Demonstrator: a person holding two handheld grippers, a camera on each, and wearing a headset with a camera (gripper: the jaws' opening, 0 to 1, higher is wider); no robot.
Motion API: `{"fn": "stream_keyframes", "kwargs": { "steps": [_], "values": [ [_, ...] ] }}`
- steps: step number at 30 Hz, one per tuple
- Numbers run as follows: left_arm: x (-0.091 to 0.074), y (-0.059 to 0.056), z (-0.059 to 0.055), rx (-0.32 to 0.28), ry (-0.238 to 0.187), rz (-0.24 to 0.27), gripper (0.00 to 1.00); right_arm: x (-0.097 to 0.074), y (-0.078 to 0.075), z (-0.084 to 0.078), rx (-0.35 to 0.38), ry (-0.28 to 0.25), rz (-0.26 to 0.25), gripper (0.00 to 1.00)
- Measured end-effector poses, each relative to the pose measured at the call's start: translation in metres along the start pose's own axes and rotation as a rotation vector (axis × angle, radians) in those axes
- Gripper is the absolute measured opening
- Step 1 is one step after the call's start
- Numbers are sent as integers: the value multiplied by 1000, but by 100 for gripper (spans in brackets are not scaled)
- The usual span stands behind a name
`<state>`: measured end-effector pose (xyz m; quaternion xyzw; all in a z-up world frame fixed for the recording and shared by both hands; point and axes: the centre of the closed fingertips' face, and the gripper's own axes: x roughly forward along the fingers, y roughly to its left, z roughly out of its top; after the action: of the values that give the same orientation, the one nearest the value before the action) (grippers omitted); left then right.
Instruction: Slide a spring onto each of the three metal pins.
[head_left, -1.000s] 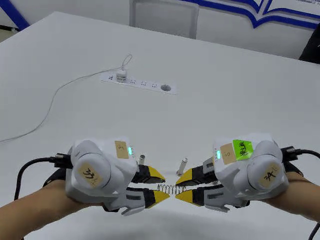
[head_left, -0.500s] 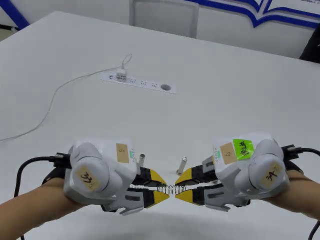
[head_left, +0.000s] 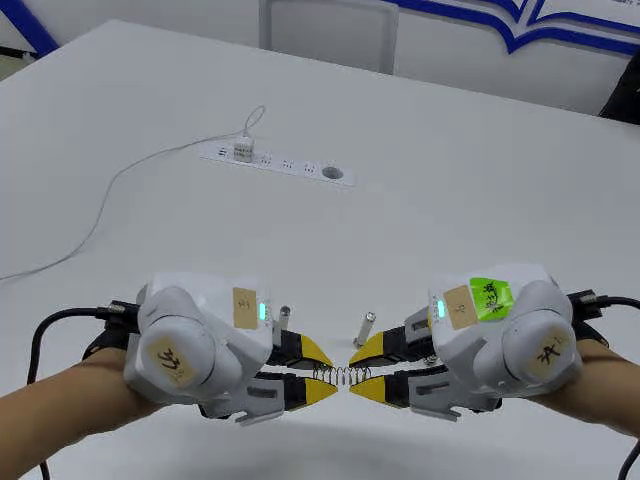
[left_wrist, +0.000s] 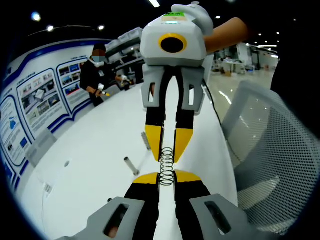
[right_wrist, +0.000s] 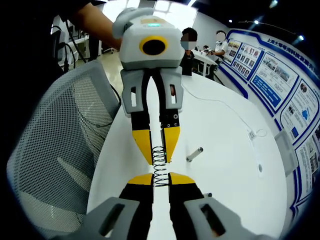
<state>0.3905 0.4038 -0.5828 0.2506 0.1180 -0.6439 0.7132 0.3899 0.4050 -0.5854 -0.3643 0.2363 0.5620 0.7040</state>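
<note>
We see a white table (head_left: 450, 200) with a white power strip (head_left: 280, 166) lying toward its far side. A small white plug (head_left: 242, 151) sits near the strip's left end, and a thin white cable (head_left: 105, 195) trails from it leftward across the tabletop. A grey mesh chair (left_wrist: 280, 150) stands at the table's edge. Blue-framed display boards (left_wrist: 35, 95) line the wall, and a person in dark clothes (left_wrist: 100, 72) stands beyond the table's far end.

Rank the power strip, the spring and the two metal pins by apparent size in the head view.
1. power strip, largest.
2. spring and right-hand pin: about alike.
3. left-hand pin: partly hidden behind the left gripper, so unsure.
</note>
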Motion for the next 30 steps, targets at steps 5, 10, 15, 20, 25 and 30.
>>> {"fn": "stream_keyframes", "kwargs": {
  "steps": [5, 10, 15, 20, 25, 30],
  "values": [
    [-1, -1, 0, 6, 2, -3, 10, -1, -4, -1, 45, -8, -14, 16],
    [-1, -1, 0, 10, 0, -3, 10, -1, -3, -10, 63, 12, -8, 16],
    [-1, -2, 1, 9, -3, -1, 10, -1, 0, -8, 105, -16, 9, 14],
    [-1, -3, 1, 13, -4, -6, 10, -1, 2, -7, 123, -26, 26, 11],
    [-2, -2, 1, 18, -6, -3, 10, -4, 1, -4, 133, -43, 31, 11],
    [-2, 0, 1, 23, -5, 1, 10, -8, -1, 2, 157, -85, 42, 11]
  ]
}}
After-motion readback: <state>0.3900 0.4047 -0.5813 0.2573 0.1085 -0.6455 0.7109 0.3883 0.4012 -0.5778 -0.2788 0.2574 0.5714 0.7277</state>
